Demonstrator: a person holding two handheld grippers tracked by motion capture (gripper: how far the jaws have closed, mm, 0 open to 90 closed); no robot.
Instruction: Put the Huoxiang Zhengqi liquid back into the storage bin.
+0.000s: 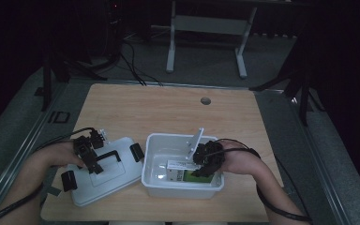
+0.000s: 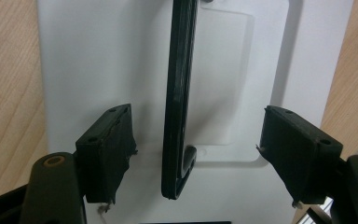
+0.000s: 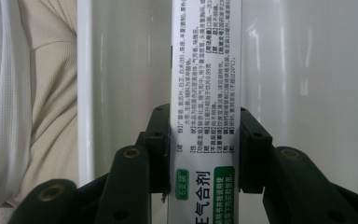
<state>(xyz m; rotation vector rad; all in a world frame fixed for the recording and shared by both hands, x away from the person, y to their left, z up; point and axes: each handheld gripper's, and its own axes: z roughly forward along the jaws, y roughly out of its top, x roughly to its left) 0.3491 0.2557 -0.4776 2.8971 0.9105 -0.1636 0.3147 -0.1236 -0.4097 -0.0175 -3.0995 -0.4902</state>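
White-and-green printed carton (image 3: 205, 93) inside white bin (image 1: 157, 140) on worktop (image 1: 168, 108), clamped flat between right gripper (image 3: 205, 149) jaws. Left gripper (image 2: 196, 154) jaws wide apart, straddling black lid handle (image 2: 179, 93) untouched. Carton ends cut off.

The right gripper (image 3: 205, 154) was clamped on a narrow white box (image 3: 206, 84), its 2 black jaws pressing flat against the box's 2 long sides. The box ran straight up the middle of the view, away from the camera. Its upper face carried dense small black print in columns, and near the jaws sat green labels, one marked with a 6 and larger characters beside it. Behind and around the box rose the glossy white inner wall of a plastic bin (image 3: 307, 70), with soft highlights on it. The bin's rim (image 3: 86, 93) ran as a vertical band left of the box. Beyond that rim lay pale ribbed fabric (image 3: 28, 93), a person's clothing.
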